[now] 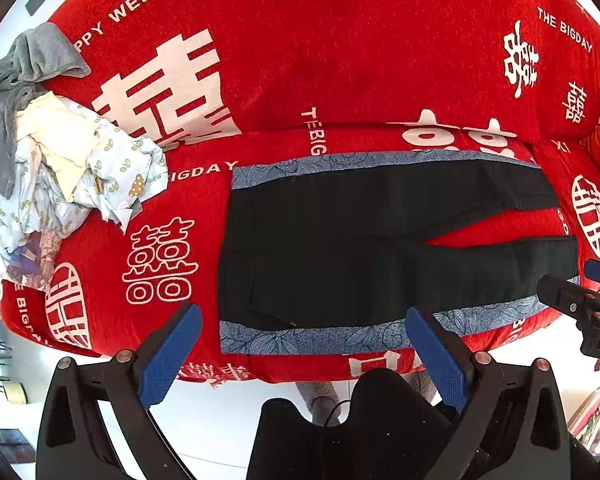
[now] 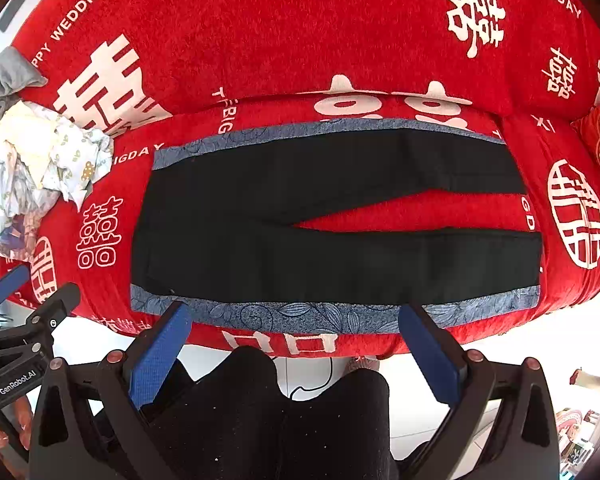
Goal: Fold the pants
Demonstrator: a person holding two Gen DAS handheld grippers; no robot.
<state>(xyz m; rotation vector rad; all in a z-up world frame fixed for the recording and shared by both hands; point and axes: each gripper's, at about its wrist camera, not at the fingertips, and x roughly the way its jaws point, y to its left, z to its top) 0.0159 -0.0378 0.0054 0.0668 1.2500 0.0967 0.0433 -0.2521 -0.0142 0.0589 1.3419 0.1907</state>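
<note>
Black pants [image 1: 340, 248] lie flat on a blue patterned cloth [image 1: 320, 336] on the red sofa seat, waist to the left, both legs spread out to the right with a gap between them. They also show in the right wrist view [image 2: 300, 224]. My left gripper [image 1: 304, 320] is open and empty, held above the sofa's front edge near the waist half. My right gripper [image 2: 296, 316] is open and empty, in front of the near leg. The blue cloth [image 2: 300, 316] shows under the pants' near edge.
A pile of mixed laundry [image 1: 52, 160] with a grey garment [image 1: 28, 68] sits on the sofa's left end. The red sofa [image 1: 300, 60] with white lettering has a high backrest. The person's dark-clad legs [image 2: 280, 412] and white floor [image 1: 220, 420] are below.
</note>
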